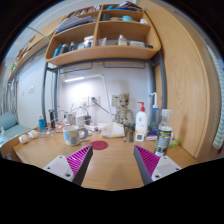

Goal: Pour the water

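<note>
The jaws are seen spread wide, with nothing held between them; bare wooden worktop shows in the gap. Each finger carries a magenta pad on its inner face, and both fingers hang above the near part of the worktop.

Just ahead of the left finger a flat round magenta disc lies on the wood, and next to it a small clear cup with a pinkish tint is standing upright. Whether it holds water cannot be told.

Farther back, beyond the right finger, a white bottle with a red cap is set upright, and beside it a clear jar with a grey lid. Whether the two touch cannot be told. Between these and the wall a white cloth-like bundle is seen, and behind it a small boxy figure is standing.

Along the left of the worktop small bottles are lined up near the wall, too small to be told apart. Above, a wooden shelf is fixed to the wall, loaded with jars and boxes, and a light strip glows below it.
</note>
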